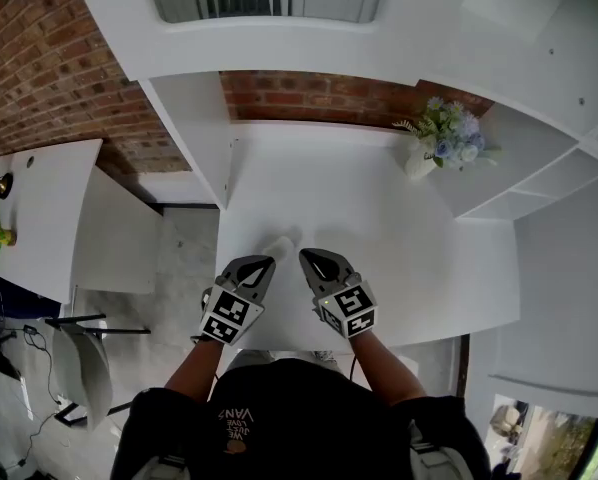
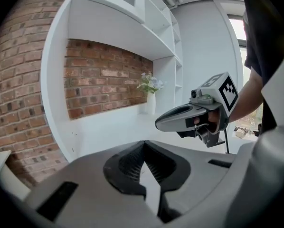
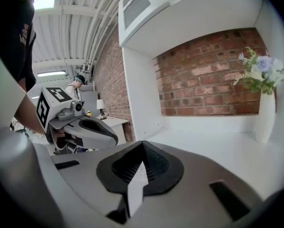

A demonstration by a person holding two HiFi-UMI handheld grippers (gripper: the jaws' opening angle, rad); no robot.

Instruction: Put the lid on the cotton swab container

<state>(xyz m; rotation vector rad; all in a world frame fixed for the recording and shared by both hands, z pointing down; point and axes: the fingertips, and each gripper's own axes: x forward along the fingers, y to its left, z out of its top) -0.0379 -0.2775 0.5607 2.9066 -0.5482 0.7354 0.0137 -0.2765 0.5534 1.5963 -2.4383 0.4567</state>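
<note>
We are only approaching: left claw (image 1: pixel 267 262) and right claw (image 1: pixel 305 256) hang clenched, empty, well apart from the flower vase (image 1: pixel 420 160); next, open one onto the lid.

On the black shirt (image 1: pixel 299 403) of the person, at the bottom centre of the head view, a small print (image 1: pixel 241 420) is seen upside down. Only the letters "VAN" can be read; the rest is too small. At the upper left of the right gripper view, part of the same print (image 3: pixel 24 34) is seen. Only black-and-white patterns are carried by the square markers (image 1: pixel 229 313).
</note>
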